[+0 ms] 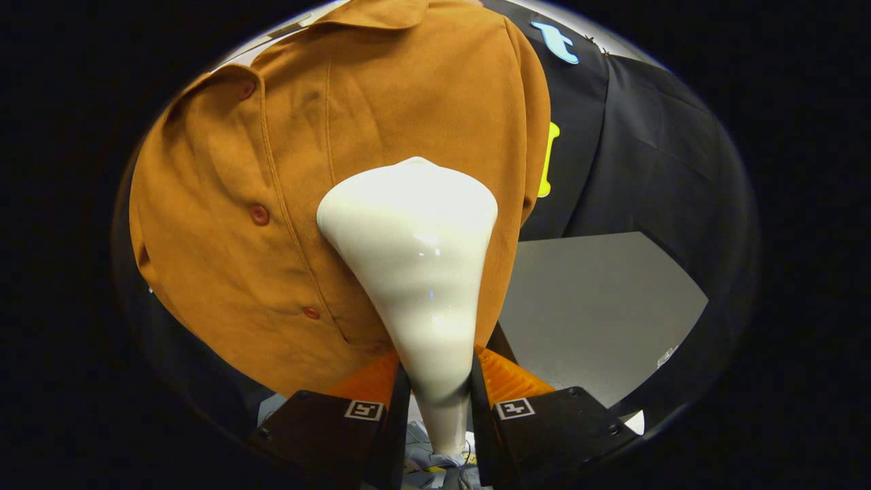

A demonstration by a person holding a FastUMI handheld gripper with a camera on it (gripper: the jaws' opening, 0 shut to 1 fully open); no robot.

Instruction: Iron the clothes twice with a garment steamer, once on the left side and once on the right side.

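A glossy cream-white garment steamer (pixel 415 272) stands between my two fingers, its narrow handle clamped low down and its wide head flaring out ahead. My gripper (pixel 439 381) is shut on that handle. The head rests against a brown-orange buttoned shirt (pixel 286 170) hanging upright in front of me. It meets the cloth to the right of the button row (pixel 258 215), on the shirt's right half as I see it. The shirt's collar is at the top, and its hem hangs just beyond my fingers.
A grey surface (pixel 599 306) lies to the right, beyond the shirt's edge. Black booth cloth (pixel 646 156) hangs behind the shirt and to its right. Some small clutter shows below the steamer handle, too blurred to tell.
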